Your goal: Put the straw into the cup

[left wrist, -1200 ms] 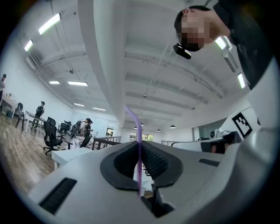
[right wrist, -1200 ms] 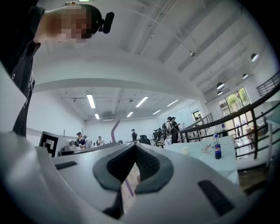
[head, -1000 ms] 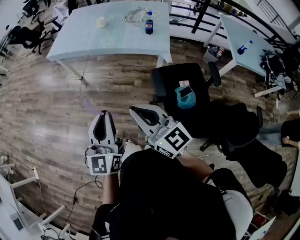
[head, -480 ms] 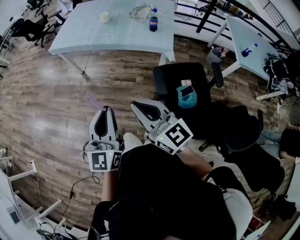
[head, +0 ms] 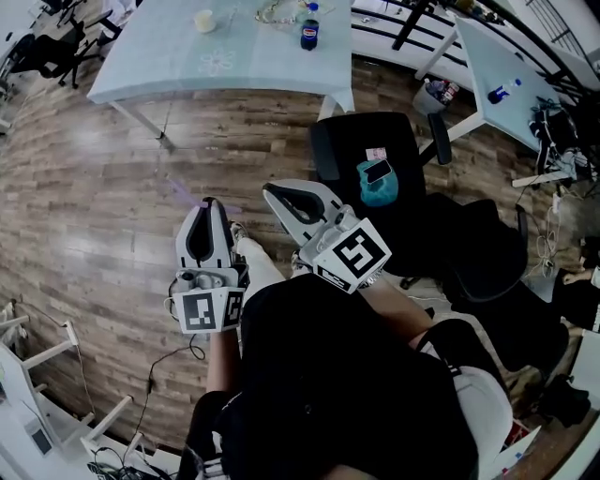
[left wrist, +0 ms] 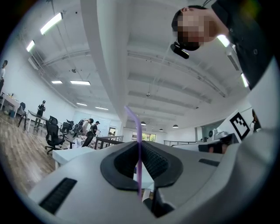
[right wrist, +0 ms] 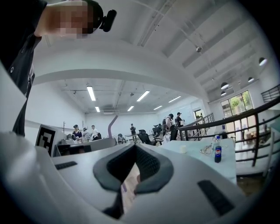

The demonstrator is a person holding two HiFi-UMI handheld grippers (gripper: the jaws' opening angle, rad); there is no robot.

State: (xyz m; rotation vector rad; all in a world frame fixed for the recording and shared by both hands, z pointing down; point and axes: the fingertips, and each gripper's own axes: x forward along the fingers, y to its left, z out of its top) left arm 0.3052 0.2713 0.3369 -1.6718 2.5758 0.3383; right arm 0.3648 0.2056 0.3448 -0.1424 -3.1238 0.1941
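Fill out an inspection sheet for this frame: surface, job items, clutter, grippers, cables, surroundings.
Surface: pale-clothed table, far ahead across the wood floor.
Job's things: cup on the table; purple straw not yet there.
Clutter: cola bottle and a tangled item on the table.
Grippers: left hand-held gripper shut on the purple straw; right hand-held gripper shut, empty.
Cables: floor cable, lower left.
Surroundings: black office chair carrying a teal pouch and phone; people standing far off.

The table (head: pixel 262 66), cup (head: pixel 204 19) and bottle (head: pixel 309 26) have slid toward the head view's top.
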